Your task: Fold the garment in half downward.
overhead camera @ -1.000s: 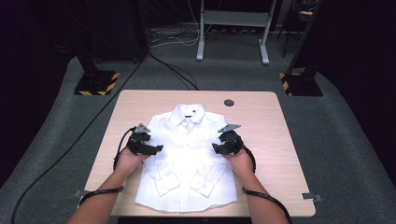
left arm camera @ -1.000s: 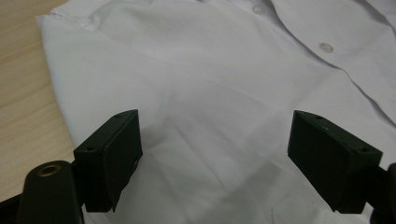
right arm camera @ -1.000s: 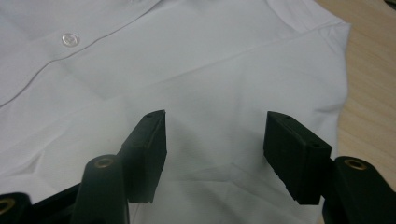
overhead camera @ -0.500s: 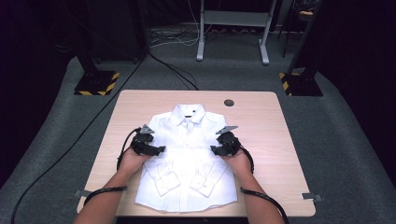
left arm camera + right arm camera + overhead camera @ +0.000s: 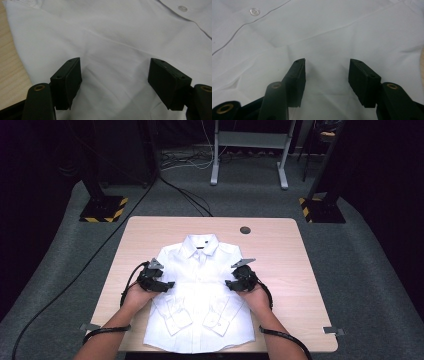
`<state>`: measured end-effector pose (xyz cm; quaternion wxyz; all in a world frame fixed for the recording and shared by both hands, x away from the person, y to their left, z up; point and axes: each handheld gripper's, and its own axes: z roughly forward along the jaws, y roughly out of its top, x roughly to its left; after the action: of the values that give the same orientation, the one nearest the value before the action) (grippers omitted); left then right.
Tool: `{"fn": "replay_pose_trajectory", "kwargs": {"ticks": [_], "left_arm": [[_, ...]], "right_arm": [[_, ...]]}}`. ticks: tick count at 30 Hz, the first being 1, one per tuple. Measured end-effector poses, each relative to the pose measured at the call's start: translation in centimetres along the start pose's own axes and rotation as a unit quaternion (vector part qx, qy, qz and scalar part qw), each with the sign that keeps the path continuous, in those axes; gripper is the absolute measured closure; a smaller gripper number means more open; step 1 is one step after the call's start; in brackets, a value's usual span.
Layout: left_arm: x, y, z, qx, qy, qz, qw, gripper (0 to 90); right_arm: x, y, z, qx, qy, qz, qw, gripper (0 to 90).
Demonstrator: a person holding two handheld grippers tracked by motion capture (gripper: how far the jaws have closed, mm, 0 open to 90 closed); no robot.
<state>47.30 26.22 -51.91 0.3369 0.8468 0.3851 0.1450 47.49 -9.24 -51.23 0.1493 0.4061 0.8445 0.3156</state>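
A white button-up shirt (image 5: 200, 295) lies flat on the wooden table (image 5: 280, 255), collar at the far side and sleeves folded over the front. My left gripper (image 5: 167, 284) rests on the shirt's left side, pointing inward. My right gripper (image 5: 229, 284) mirrors it on the right side. In the left gripper view the jaws (image 5: 115, 65) stand apart with a soft ridge of white cloth (image 5: 112, 30) between them. The right gripper (image 5: 327, 62) stands narrower over creased cloth (image 5: 332, 30). Both pairs of jaws have just been closing, and the pads are not pinching the fabric.
A small dark round hole (image 5: 245, 229) sits in the table beyond the collar. Bare wood flanks the shirt on both sides. Cables trail from both grippers along the forearms. Stand bases with striped feet (image 5: 102, 210) and floor cables lie beyond the table.
Both hands have edged slightly toward the near side of the shirt. The shirt itself lies as before.
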Motion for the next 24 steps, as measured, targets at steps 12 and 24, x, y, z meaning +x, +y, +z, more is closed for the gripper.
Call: {"fn": "replay_pose_trajectory", "kwargs": {"ticks": [12, 24], "left_arm": [[0.1, 0.2, 0.1, 0.002, -0.002, 0.006, 1.0000, 26.5], [-0.2, -0.3, -0.1, -0.006, 0.000, 0.002, 1.0000, 26.5]], "right_arm": [[-3.0, 0.6, -0.4, -0.028, -0.026, 0.039, 0.9985, 56.0], [-2.3, 0.1, 0.1, -0.011, -0.027, 0.023, 0.9993, 55.0]]}}
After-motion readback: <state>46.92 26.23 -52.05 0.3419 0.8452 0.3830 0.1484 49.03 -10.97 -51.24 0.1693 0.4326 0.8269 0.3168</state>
